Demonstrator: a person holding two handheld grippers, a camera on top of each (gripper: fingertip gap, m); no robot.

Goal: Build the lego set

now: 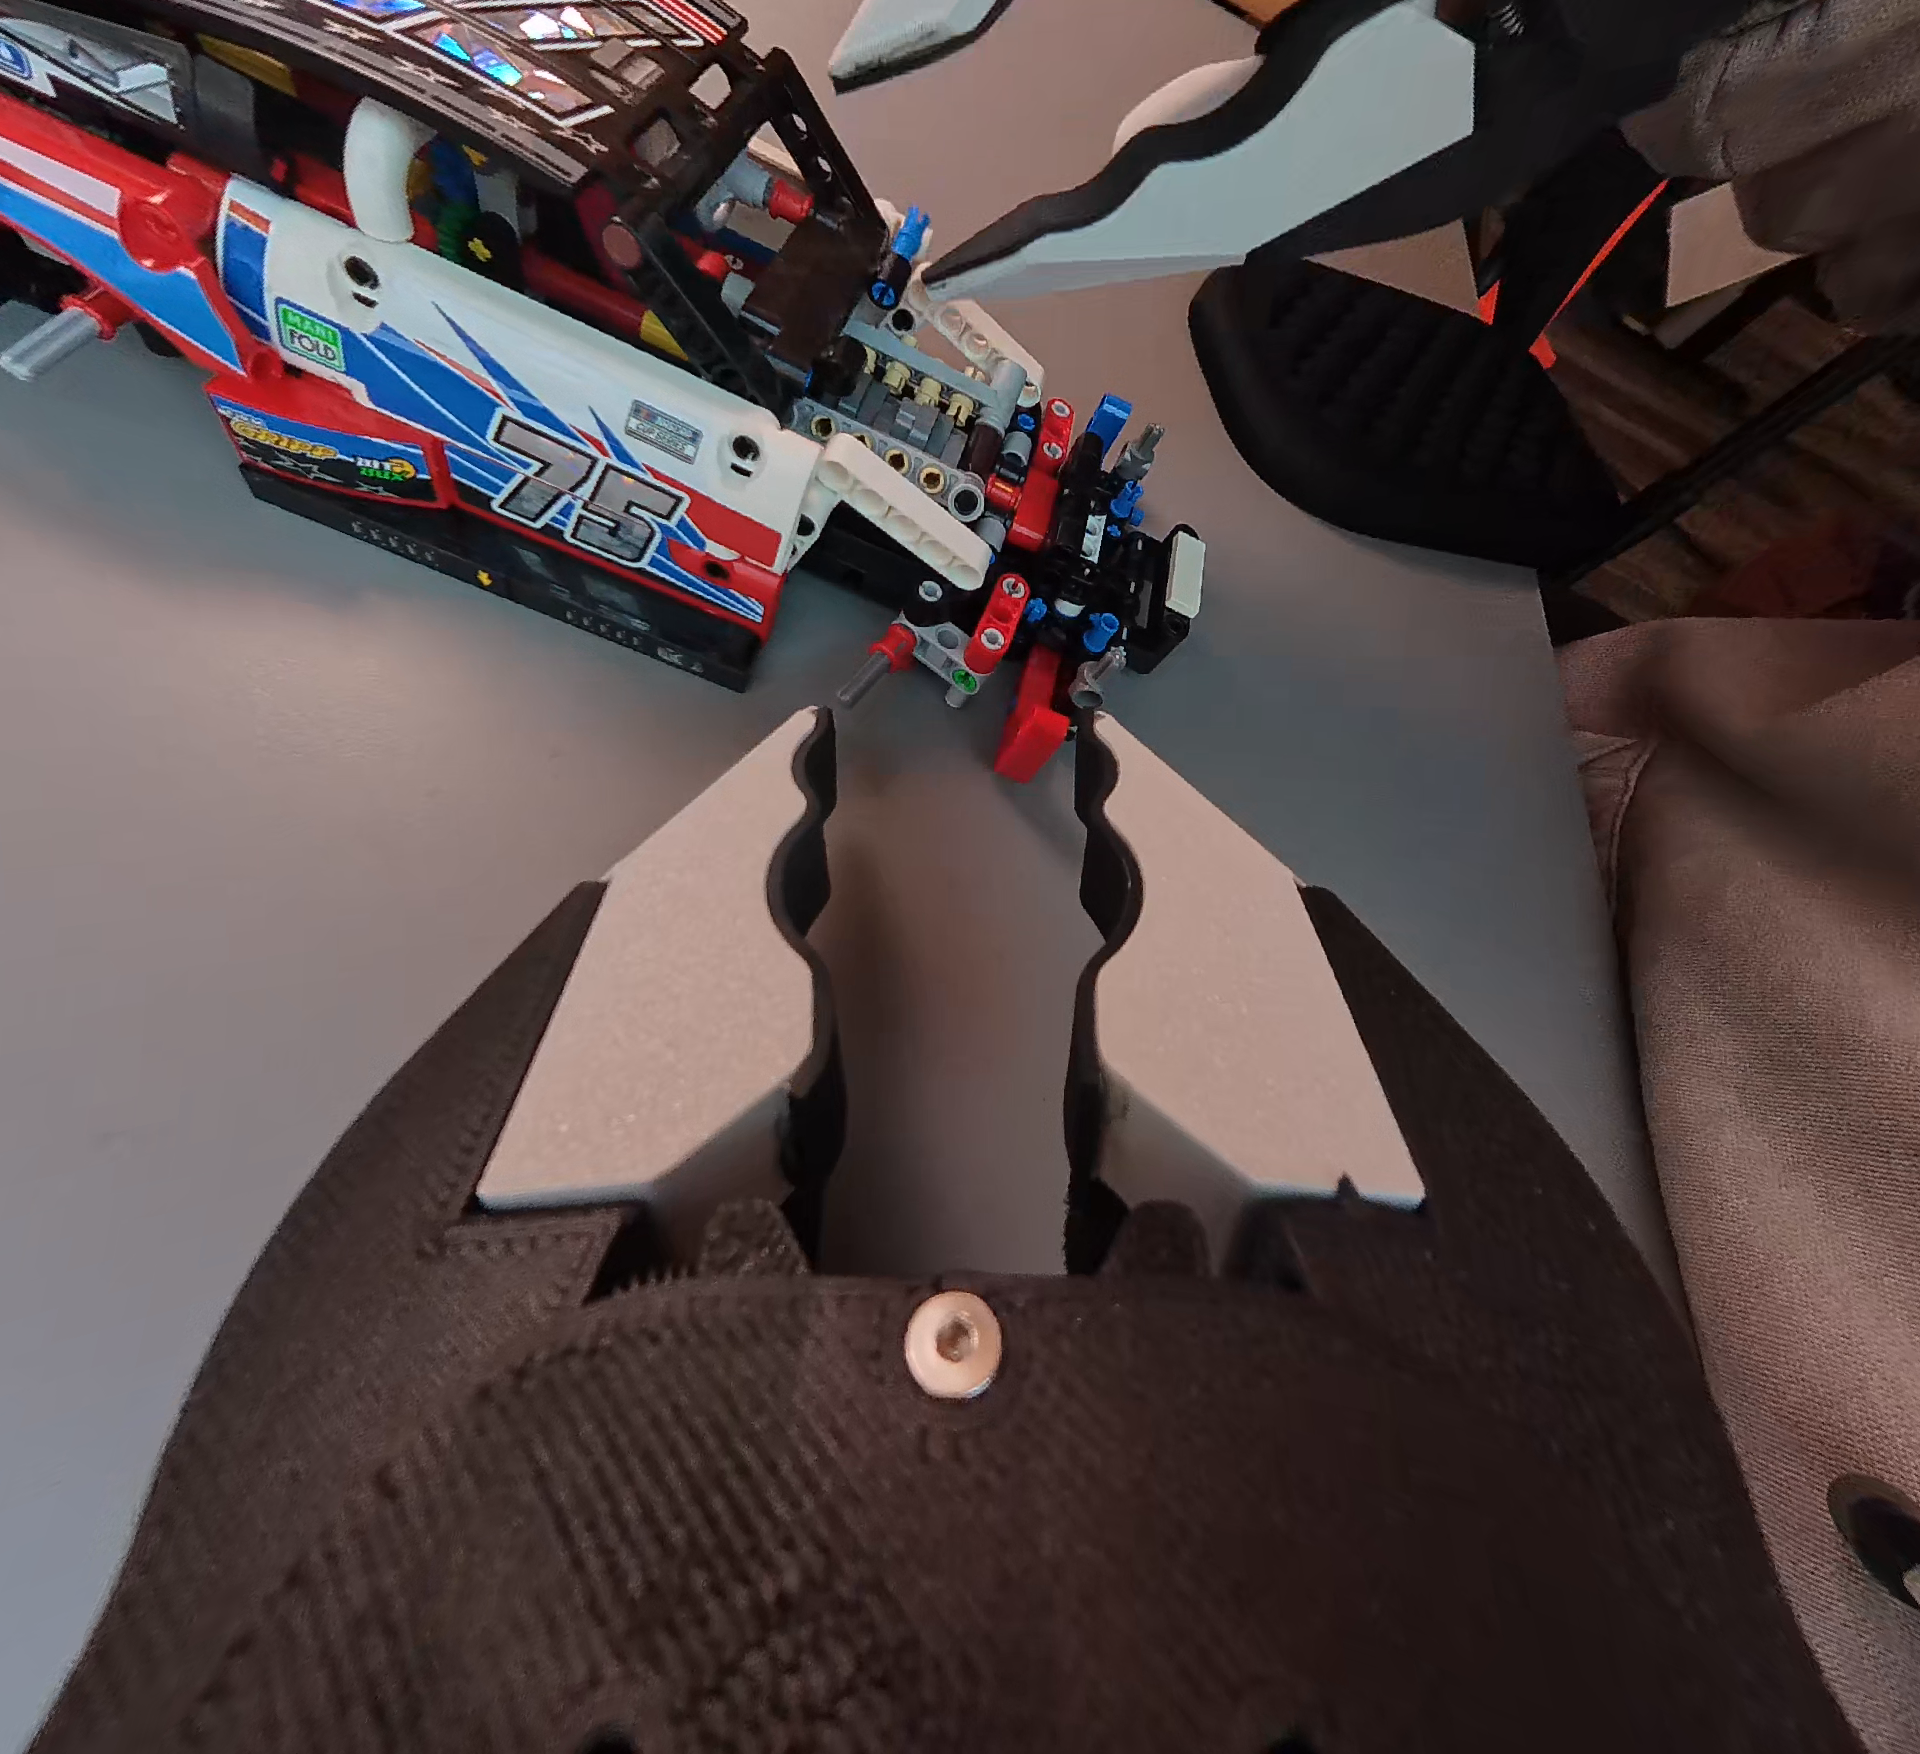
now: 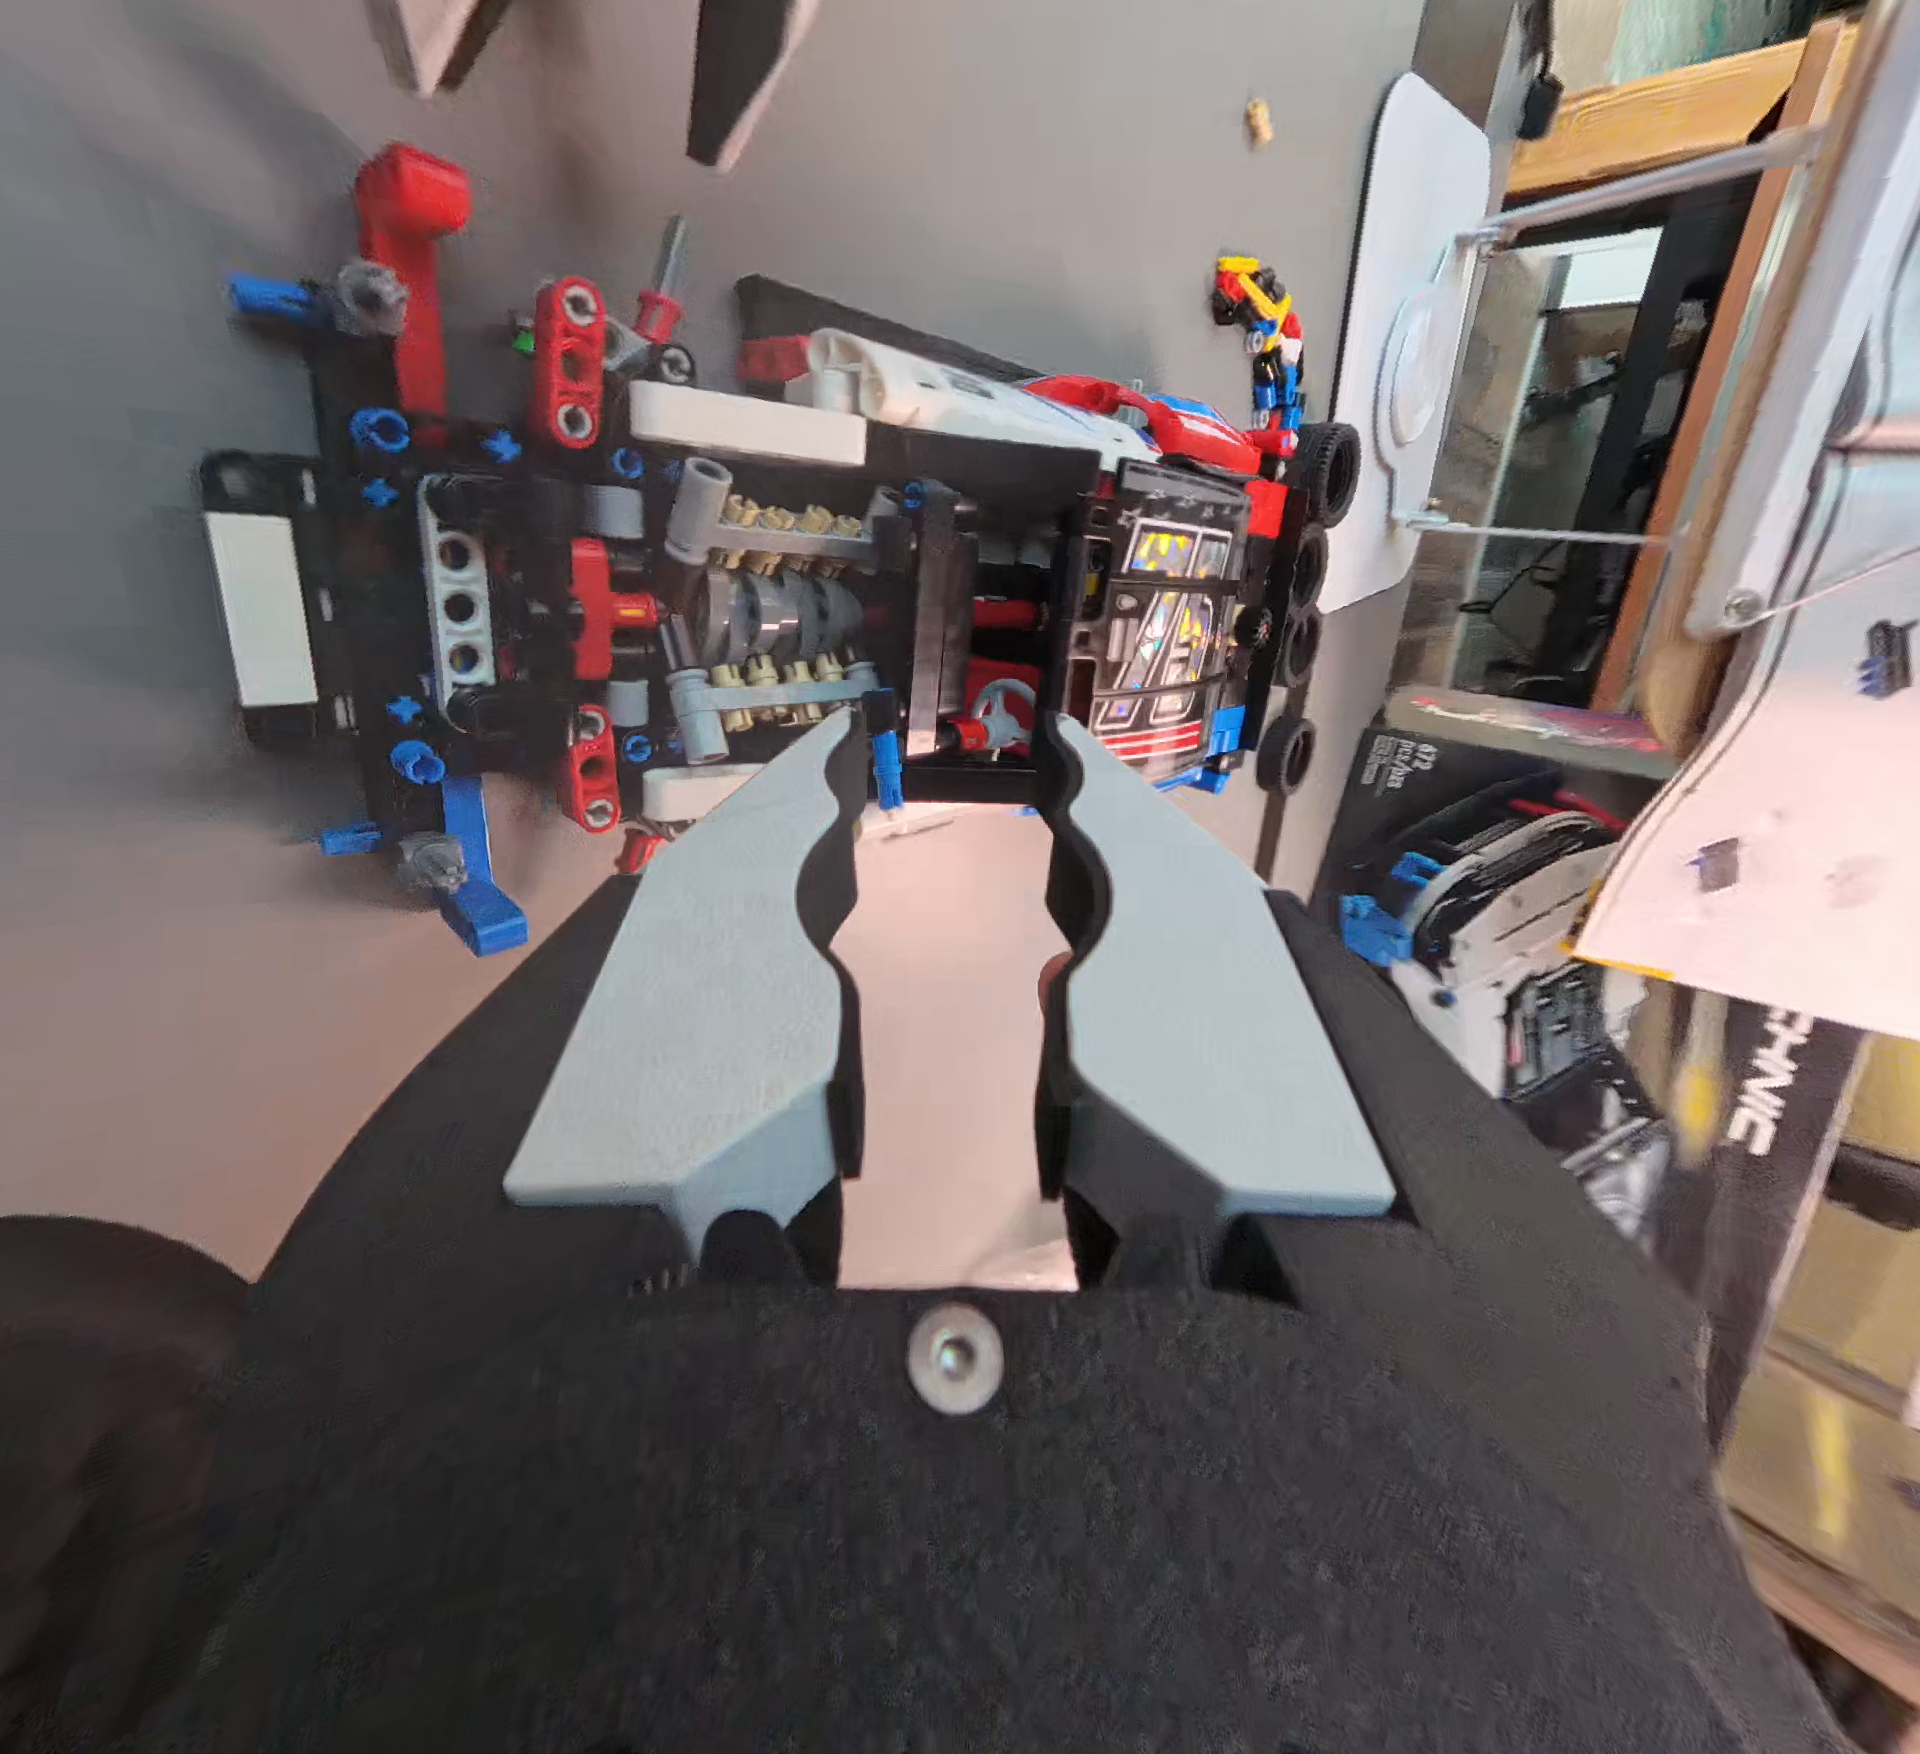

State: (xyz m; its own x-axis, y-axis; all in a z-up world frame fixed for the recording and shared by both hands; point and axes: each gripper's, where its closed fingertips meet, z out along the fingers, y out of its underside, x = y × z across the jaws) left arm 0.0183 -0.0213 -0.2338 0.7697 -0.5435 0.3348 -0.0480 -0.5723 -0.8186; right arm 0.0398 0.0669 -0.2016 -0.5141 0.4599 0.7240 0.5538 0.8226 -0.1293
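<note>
A Lego race car (image 1: 499,416) with a red, white and blue body and a black roof lies on the grey table (image 1: 312,873). Its bare front chassis (image 1: 1049,551) shows the engine and several blue pins. My left gripper (image 1: 956,728) is open and empty, its tips just short of the chassis's red front beam (image 1: 1029,717). My right gripper (image 2: 951,728) is open above the car's windscreen frame (image 2: 935,603), with a blue pin (image 2: 886,769) beside its left fingertip. In the left wrist view the right gripper (image 1: 883,172) reaches in from the upper right, its lower fingertip by a white beam.
A small loose Lego assembly (image 2: 1262,322), a tan piece (image 2: 1259,120) and a white tray (image 2: 1413,333) lie past the car. A Lego box (image 2: 1507,925) and a paper sheet (image 2: 1766,821) are at the right. The table edge (image 1: 1558,665) runs beside grey cloth (image 1: 1766,977). Across from one pair of fingers to the other is roughly 10 centimetres.
</note>
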